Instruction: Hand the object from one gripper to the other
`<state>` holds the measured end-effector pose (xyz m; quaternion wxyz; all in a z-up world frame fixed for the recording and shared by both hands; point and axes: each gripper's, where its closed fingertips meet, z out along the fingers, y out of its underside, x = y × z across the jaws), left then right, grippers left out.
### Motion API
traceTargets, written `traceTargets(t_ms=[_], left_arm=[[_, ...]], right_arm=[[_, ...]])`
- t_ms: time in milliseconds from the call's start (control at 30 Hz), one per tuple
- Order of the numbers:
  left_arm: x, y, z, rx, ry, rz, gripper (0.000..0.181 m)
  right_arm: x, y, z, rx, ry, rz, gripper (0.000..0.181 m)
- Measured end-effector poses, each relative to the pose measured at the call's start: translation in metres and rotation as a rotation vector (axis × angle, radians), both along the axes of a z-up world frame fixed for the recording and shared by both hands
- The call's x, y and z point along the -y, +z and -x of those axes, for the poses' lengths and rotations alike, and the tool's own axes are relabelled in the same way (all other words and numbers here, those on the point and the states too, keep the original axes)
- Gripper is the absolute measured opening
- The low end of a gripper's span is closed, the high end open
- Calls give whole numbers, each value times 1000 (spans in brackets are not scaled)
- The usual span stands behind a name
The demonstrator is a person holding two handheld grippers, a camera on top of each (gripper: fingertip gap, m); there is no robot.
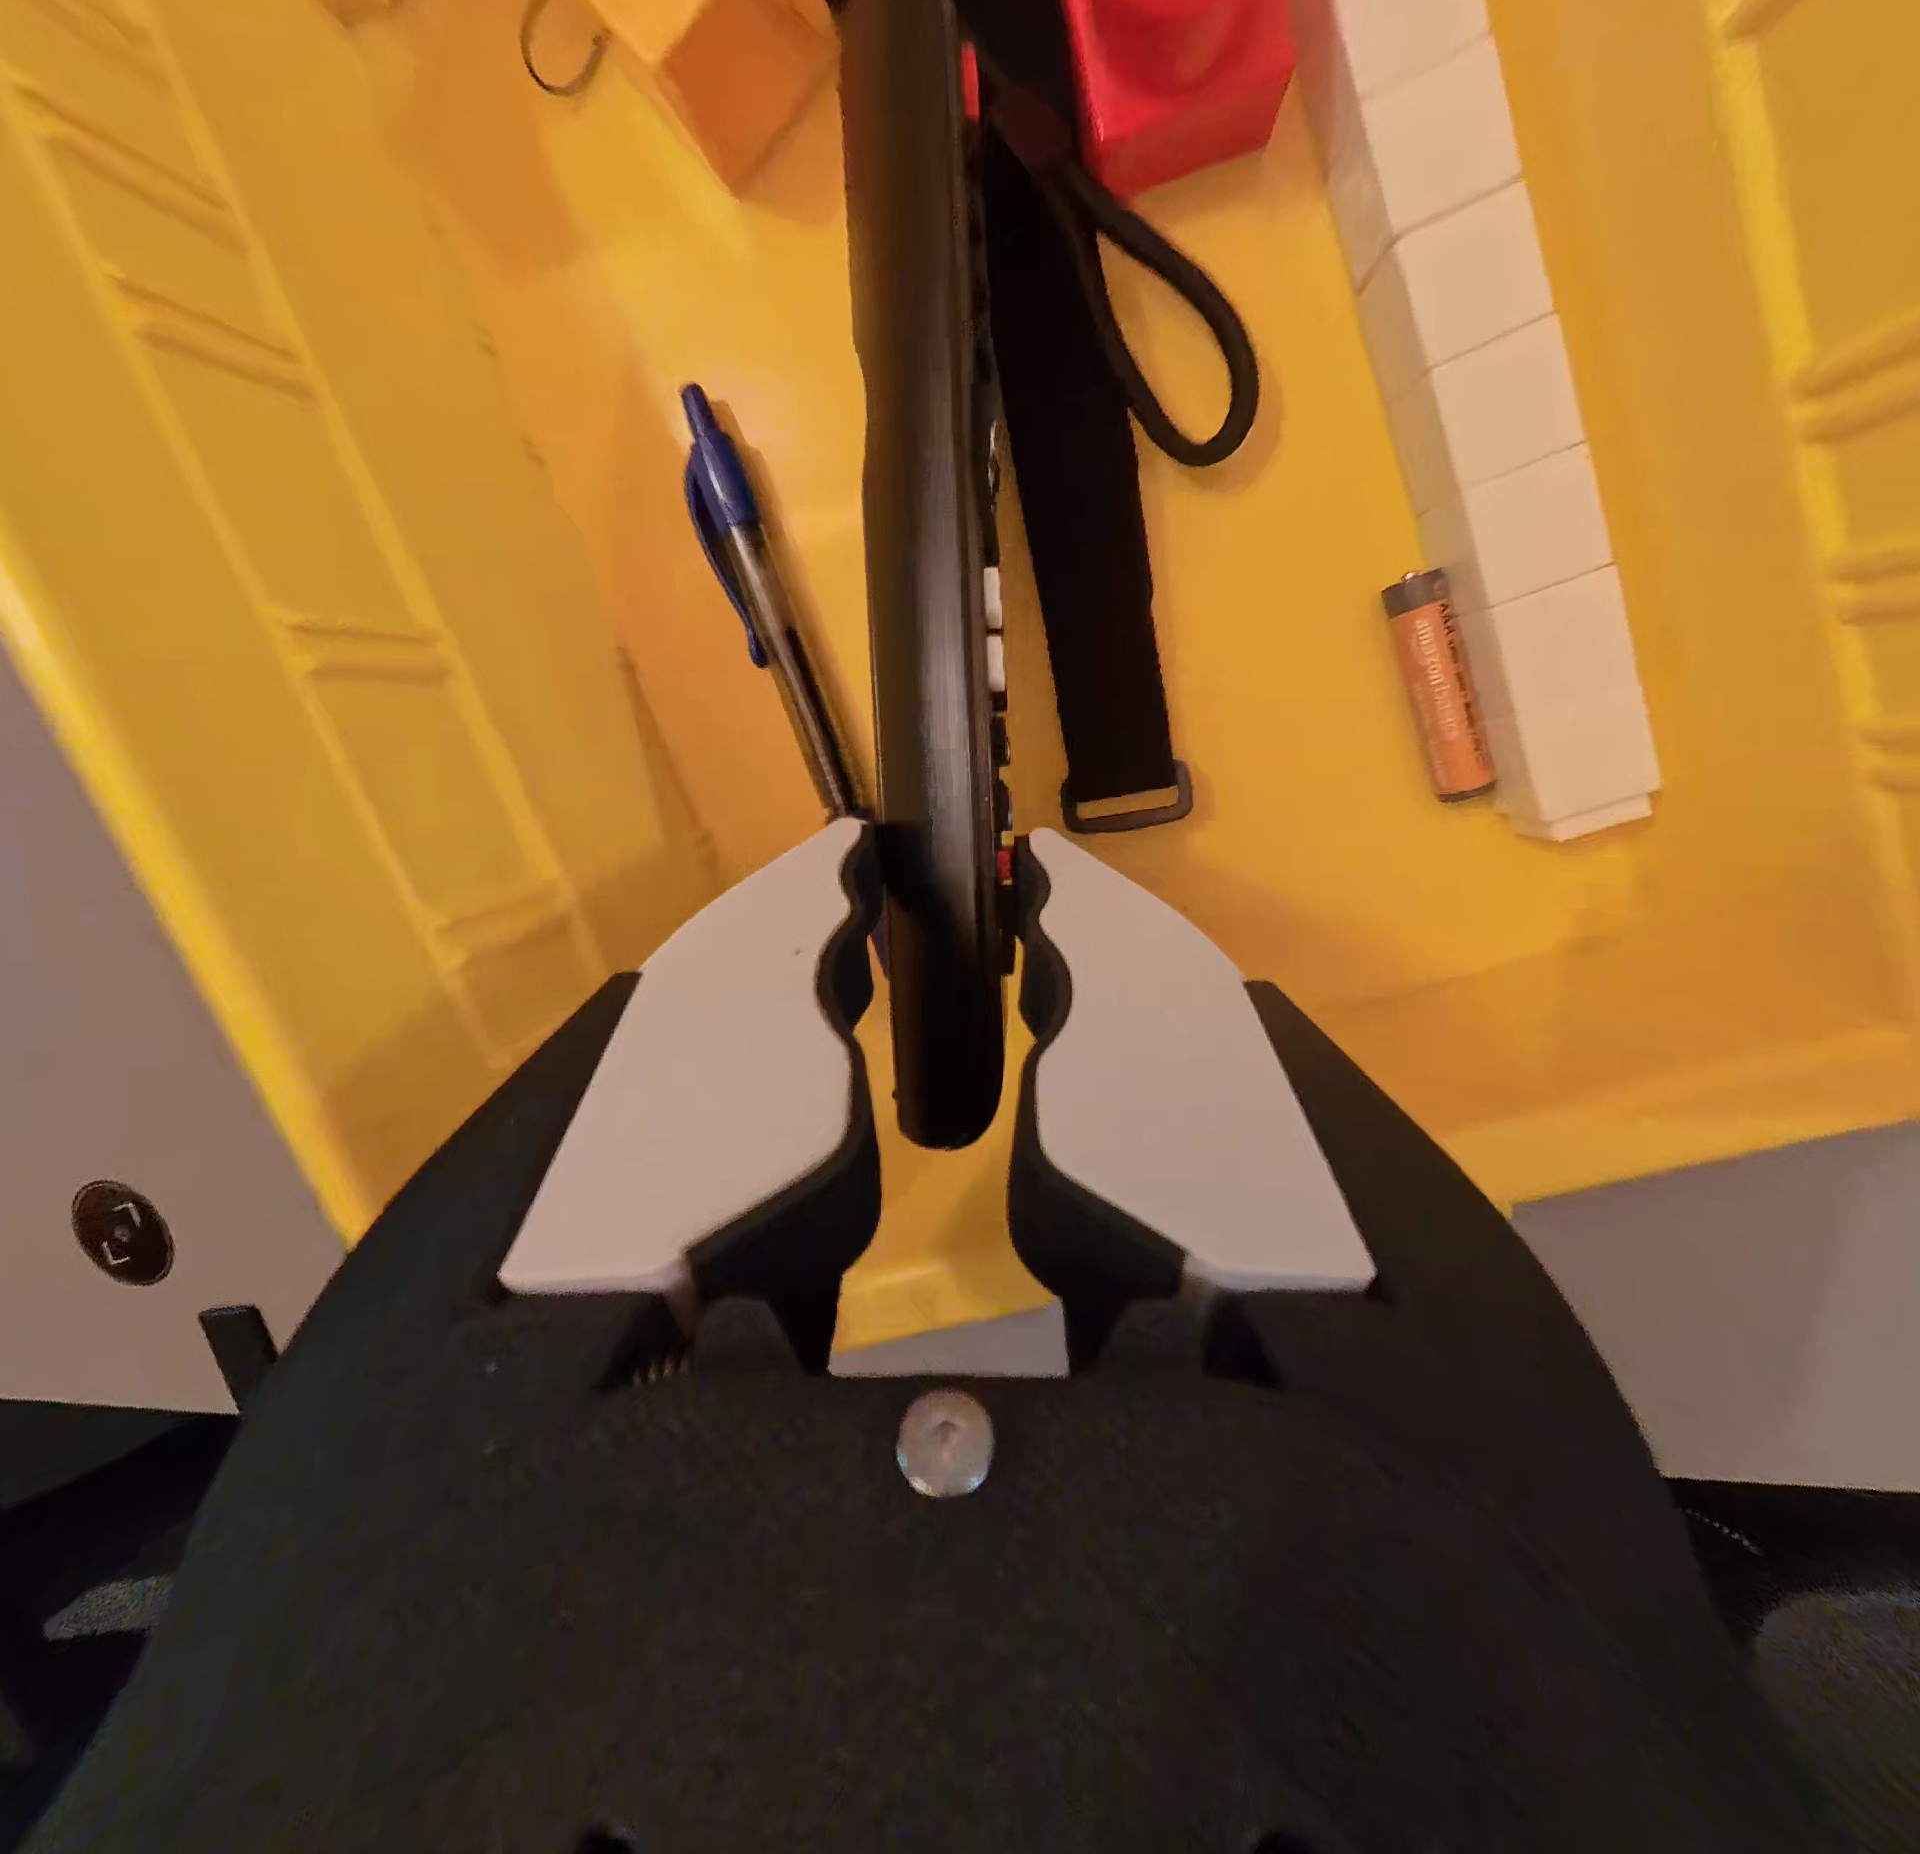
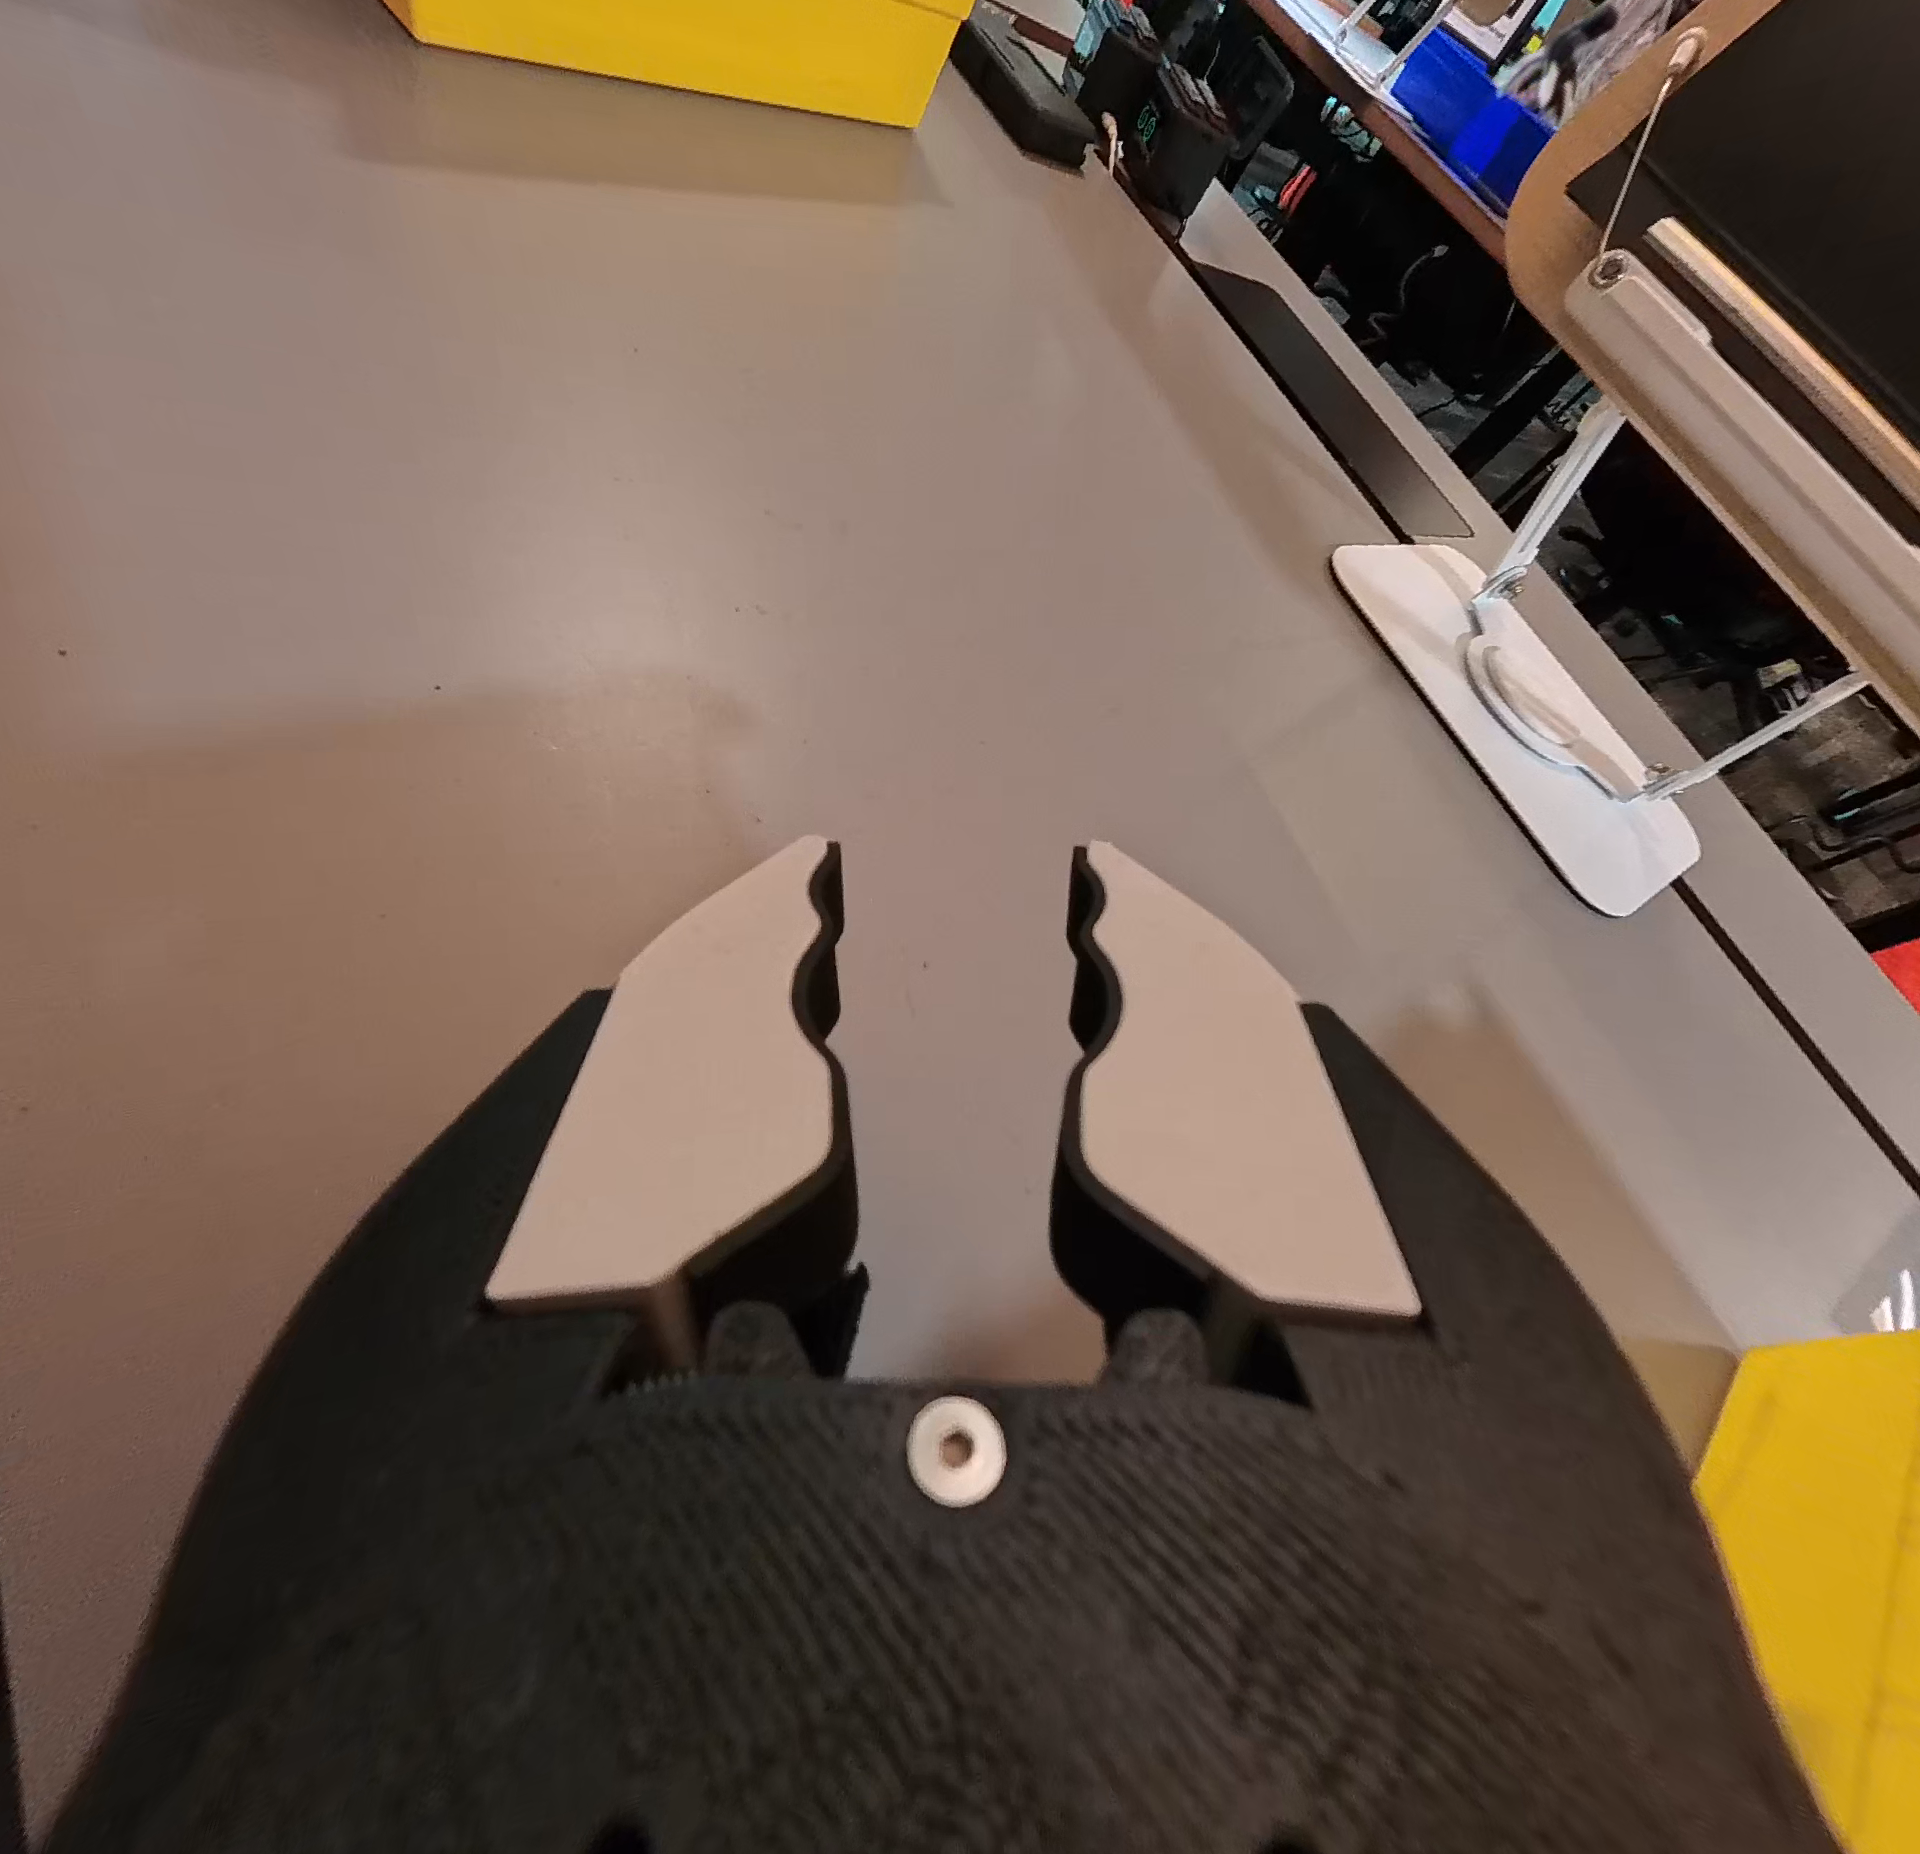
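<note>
Left fingers [image 1: 727, 1056]: clamped on black remote [image 1: 914, 557] near its end, edge-on, so its length juts free above yellow bin [image 1: 312, 557].
Right gripper [image 2: 954, 854]: parted, empty, over grey table [image 2: 520, 454]; probably awaiting handover.

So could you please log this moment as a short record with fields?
held item: black remote control, edge-on, buttons facing right
holder: left gripper, jaws shut on the remote's near end
right gripper: jaws open, empty, above the grey table
below the remote: yellow bin with blue pen, black strap, battery, white blocks, red item
handover: not yet begun
</note>
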<state>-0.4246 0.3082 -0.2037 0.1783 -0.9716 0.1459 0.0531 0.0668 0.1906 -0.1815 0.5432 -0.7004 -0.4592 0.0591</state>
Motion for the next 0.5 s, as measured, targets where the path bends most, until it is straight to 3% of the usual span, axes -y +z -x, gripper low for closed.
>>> traceTargets(t_ms=[33, 233, 333, 500], left_arm=[[0, -7, 0, -4, -3, 20, 25], [-4, -20, 0, 9, 6, 22, 26], [4, -33, -4, 48, 4, 100, 41], [3, -32, -7, 65, 27, 92, 37]], right_arm=[[0, 0, 0, 0, 0, 0, 42], [0, 0, 1, 3, 2, -1, 42], [1, -1, 1, 7, 3, 0, 42], [1, 0, 1, 8, 3, -3, 42]])
